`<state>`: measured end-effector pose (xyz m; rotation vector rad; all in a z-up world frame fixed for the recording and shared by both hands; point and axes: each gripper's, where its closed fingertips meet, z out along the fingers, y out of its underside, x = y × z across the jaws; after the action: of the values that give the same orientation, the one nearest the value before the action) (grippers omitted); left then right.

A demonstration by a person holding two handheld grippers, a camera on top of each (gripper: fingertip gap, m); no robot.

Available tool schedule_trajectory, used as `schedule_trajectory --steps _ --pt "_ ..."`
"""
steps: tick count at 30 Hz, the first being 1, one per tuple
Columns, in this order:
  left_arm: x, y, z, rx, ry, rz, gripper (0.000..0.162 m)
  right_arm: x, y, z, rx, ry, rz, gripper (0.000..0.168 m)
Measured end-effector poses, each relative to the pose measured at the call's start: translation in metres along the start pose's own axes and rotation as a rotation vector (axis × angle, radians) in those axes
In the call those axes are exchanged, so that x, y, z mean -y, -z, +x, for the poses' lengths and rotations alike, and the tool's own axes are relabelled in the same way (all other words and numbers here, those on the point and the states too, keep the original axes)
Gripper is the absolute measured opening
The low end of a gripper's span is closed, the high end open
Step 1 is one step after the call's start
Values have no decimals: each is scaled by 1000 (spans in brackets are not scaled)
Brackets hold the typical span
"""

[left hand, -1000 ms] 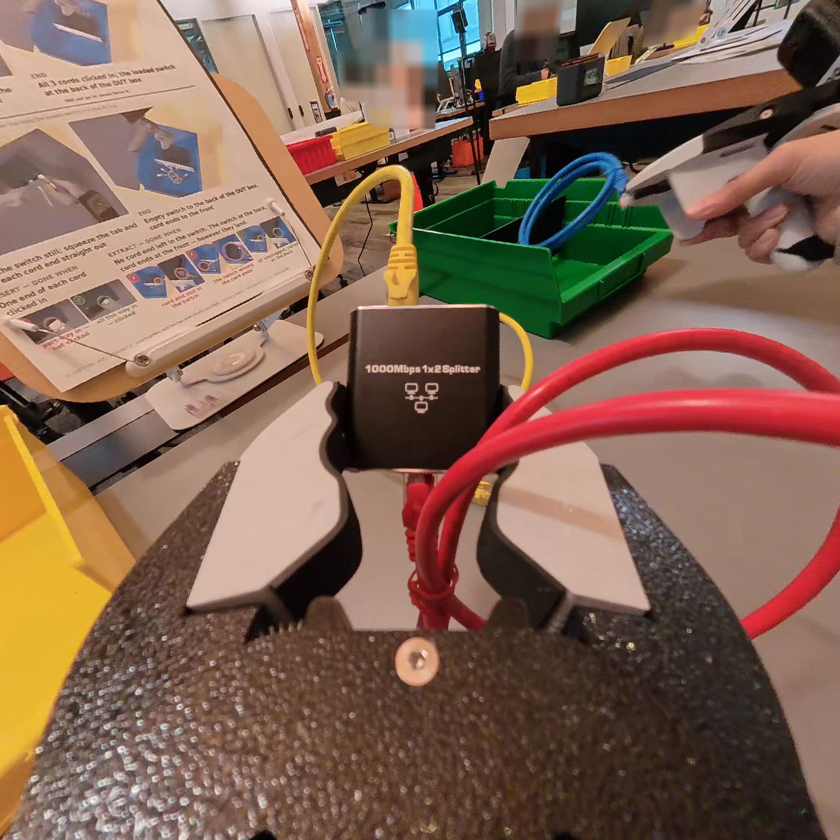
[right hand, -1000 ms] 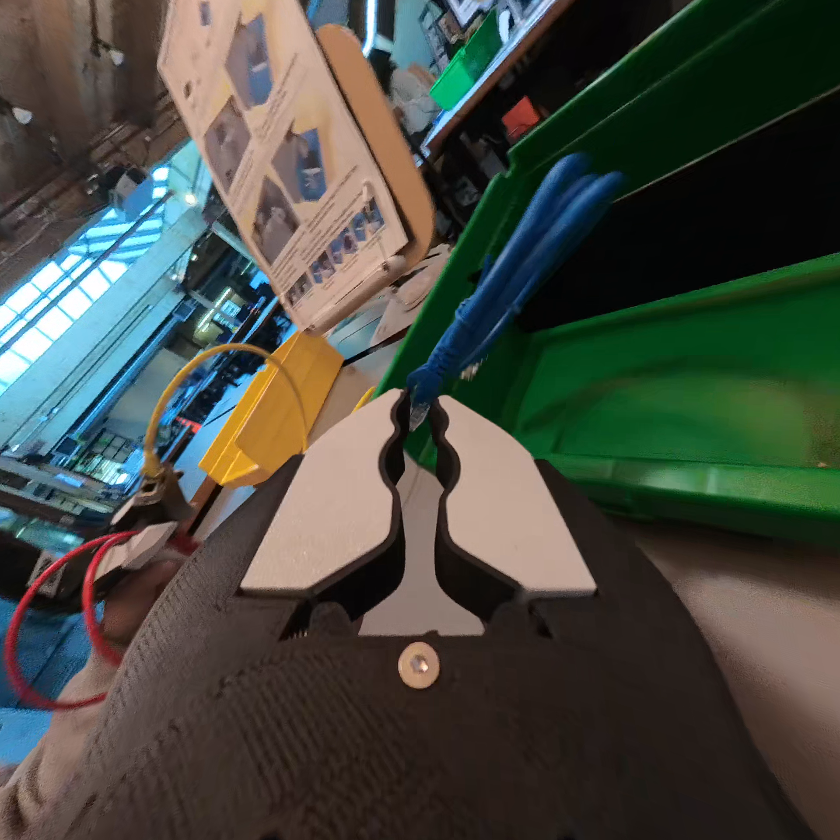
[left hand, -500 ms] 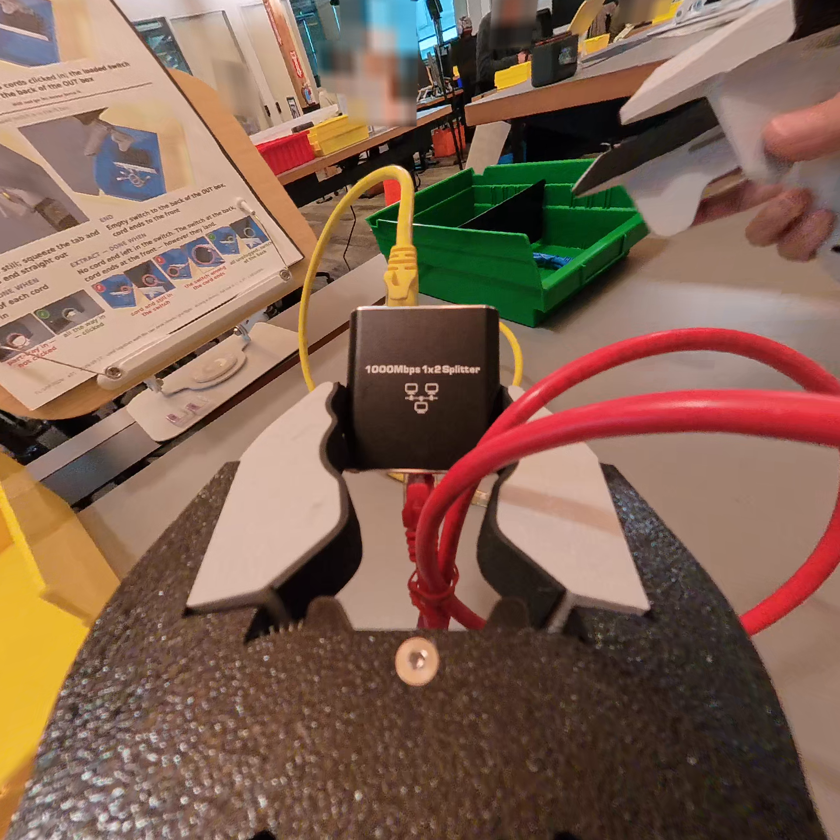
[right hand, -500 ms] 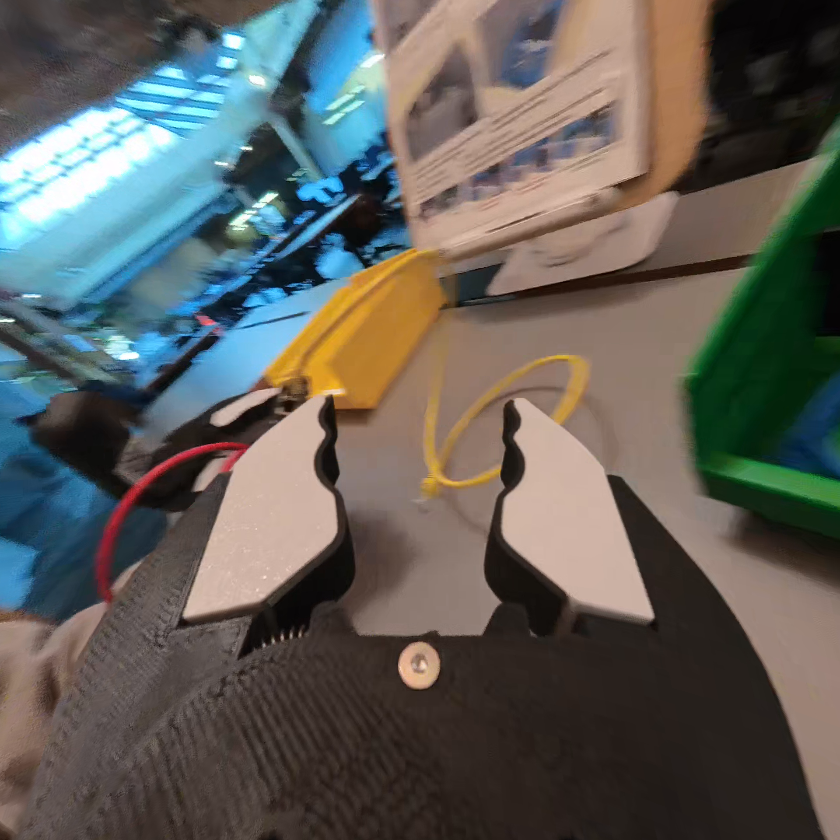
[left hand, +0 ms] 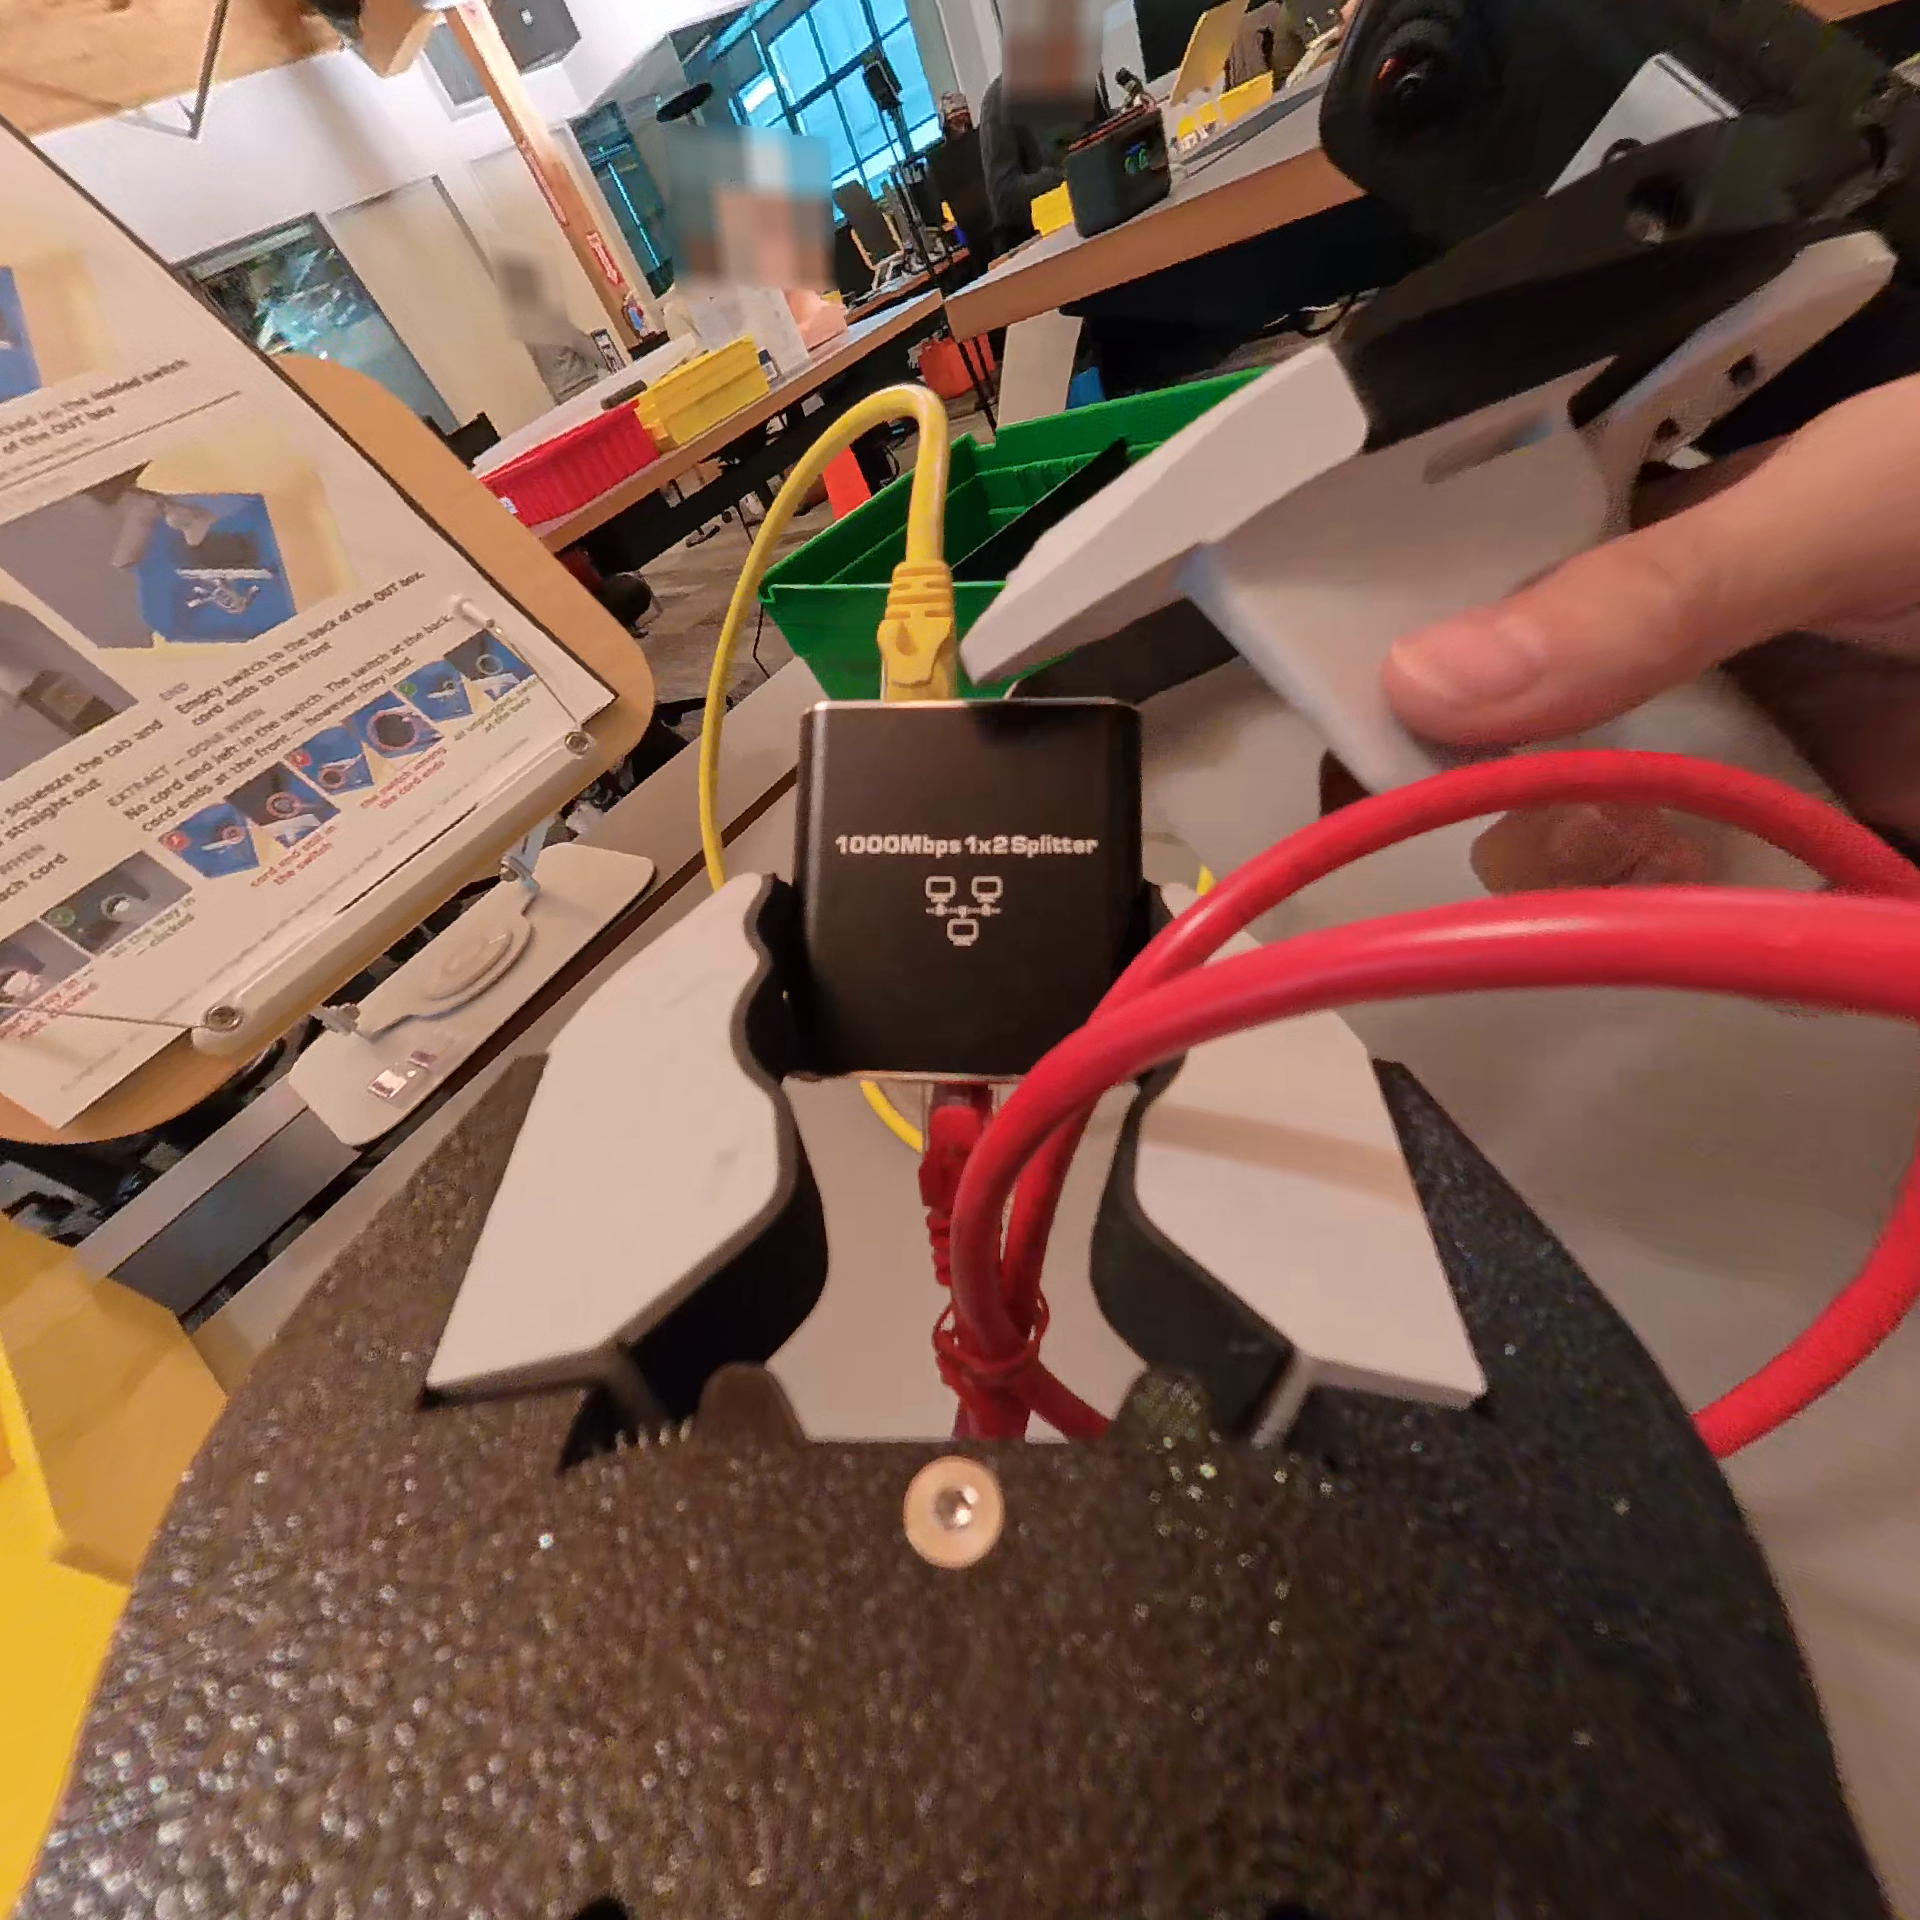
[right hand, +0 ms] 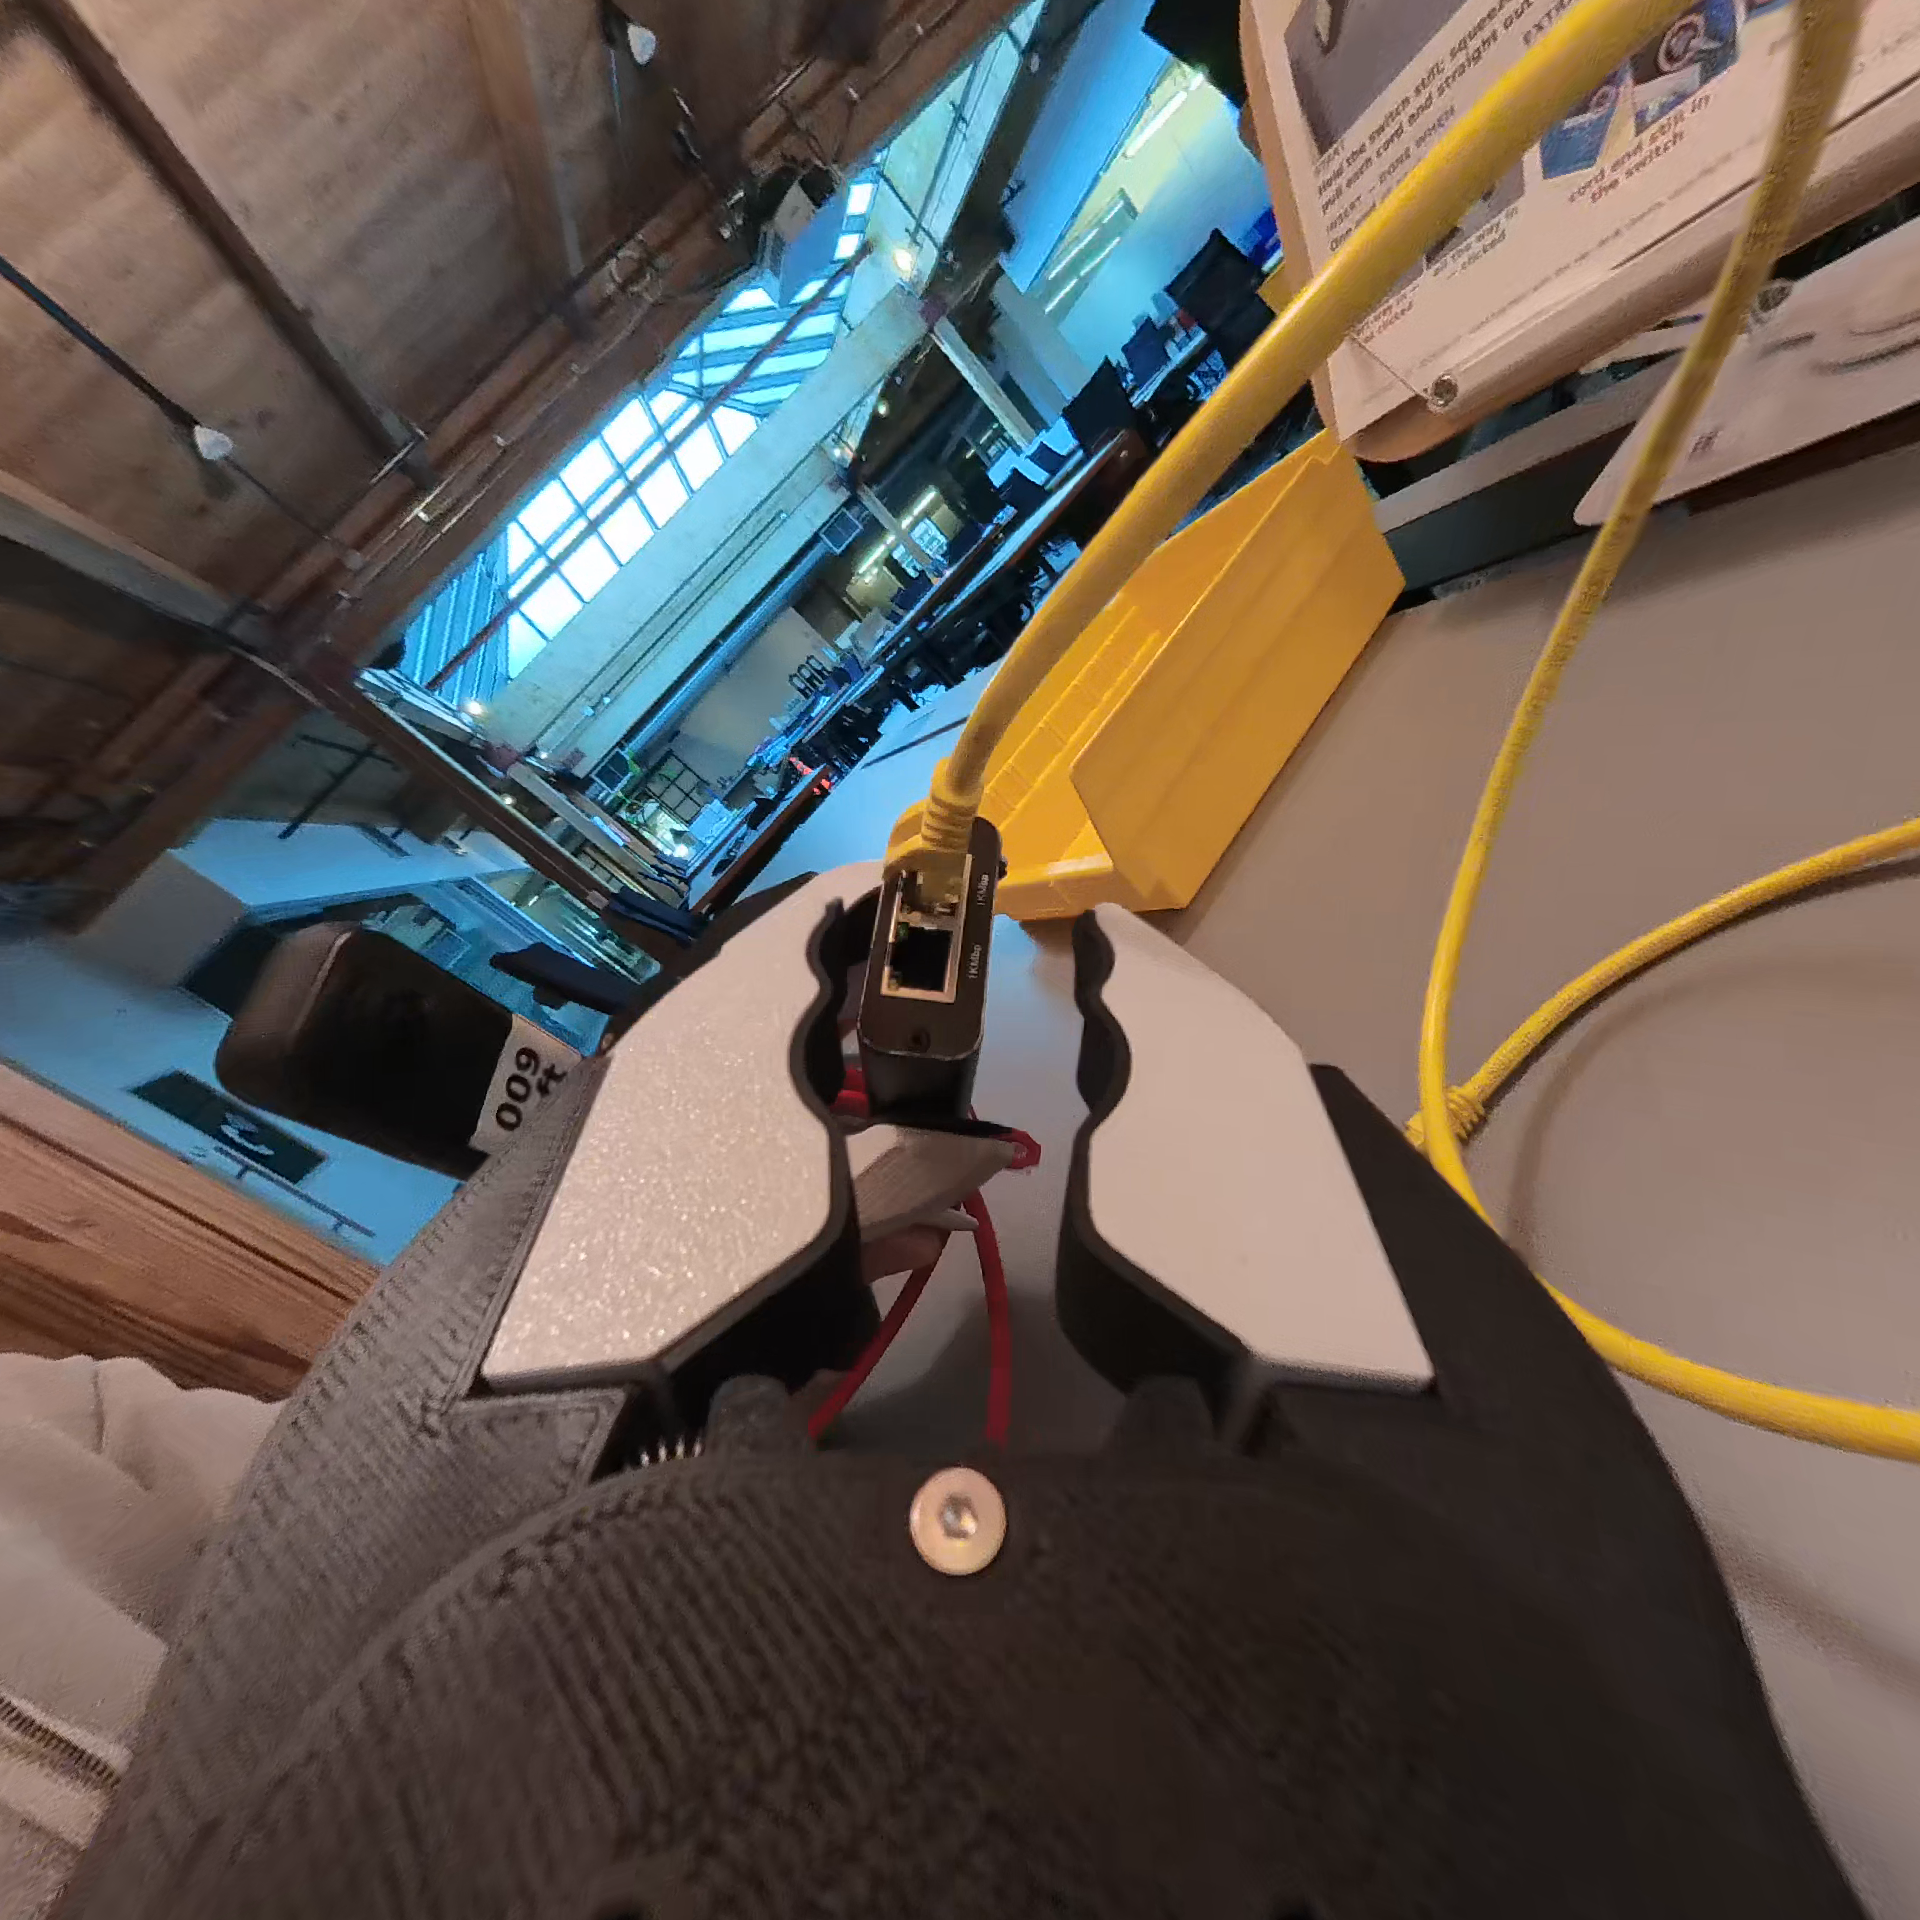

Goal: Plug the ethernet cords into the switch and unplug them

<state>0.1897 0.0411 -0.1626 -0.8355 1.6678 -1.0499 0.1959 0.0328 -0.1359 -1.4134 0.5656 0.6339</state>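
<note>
The right gripper (right hand: 945, 997) has swung away from the green bin (left hand: 883, 582) and now faces the black switch (left hand: 966, 894), its fingers spread apart with nothing between them. The left gripper (left hand: 961, 966) stays clamped on the switch above the grey table (right hand: 1714, 831). A yellow cord (left hand: 920, 613) sits plugged in at the far end, a red cord (left hand: 1299, 935) at the near end.

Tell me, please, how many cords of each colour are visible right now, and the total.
Yellow cord: 1
Red cord: 1
Blue cord: 0 in view
Total: 2
</note>
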Motion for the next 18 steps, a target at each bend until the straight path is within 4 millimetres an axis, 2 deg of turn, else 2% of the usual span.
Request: schedule_trajectory --steps 5,13,18 --pt "0 -3 8 -8 -38 -11 63 1 2 -3 32 -36 43 22" --pt "0 -3 10 9 -77 -26 63 8 6 -3 3 3 113 15" --pt "0 -3 10 20 -99 -31 63 7 7 -4 12 9 81 16"
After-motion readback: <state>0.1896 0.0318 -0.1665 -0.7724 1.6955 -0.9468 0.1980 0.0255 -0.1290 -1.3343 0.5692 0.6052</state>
